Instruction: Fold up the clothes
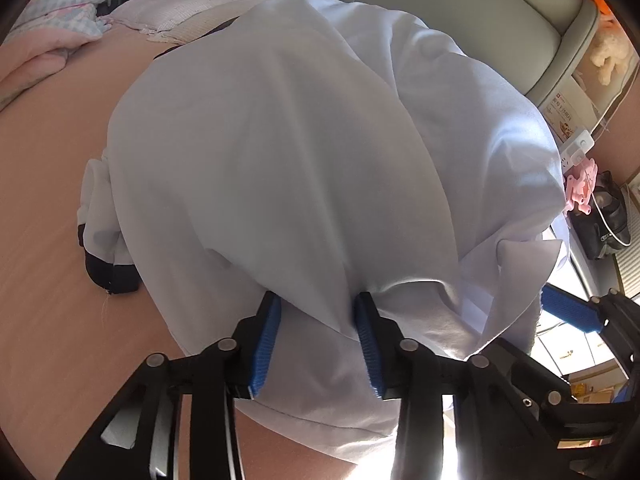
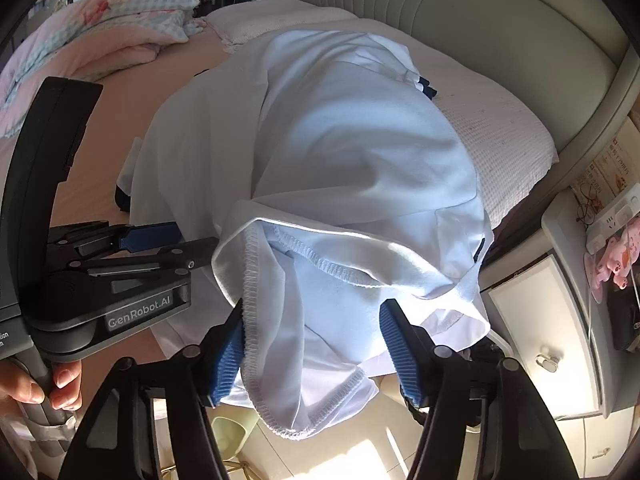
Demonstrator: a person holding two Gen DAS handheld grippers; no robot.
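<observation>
In the left wrist view, the white shirt [image 1: 304, 168] lies heaped on the bed [image 1: 52, 200], spread from the padded headboard [image 1: 460, 12] down to the near edge, where its hem hangs over. The left gripper [image 1: 318, 332] has a ridge of that hem bunched between its blue pads, and they appear to pinch it, likely so the edge can be lifted and carried toward the headboard for a fold. A dark-trimmed sleeve [image 1: 108, 248] sticks out to the left of the shirt, a detail the other camera mostly hides. The right gripper's blue finger shows at the far right edge, beside the shirt. In the right wrist view, the right gripper [image 2: 316, 344] straddles the stitched hem [image 2: 320, 264] of the shirt; the cloth drapes against the left pad [image 2: 230, 356], while the right pad stands clear, so the jaws are not yet clamped. This view alone shows the person's hand [image 2: 36, 384] holding the left gripper's handle, the folded pink quilt [image 2: 100, 36] left of the headboard, and the bedside cabinet [image 2: 540, 328] to its right.
</observation>
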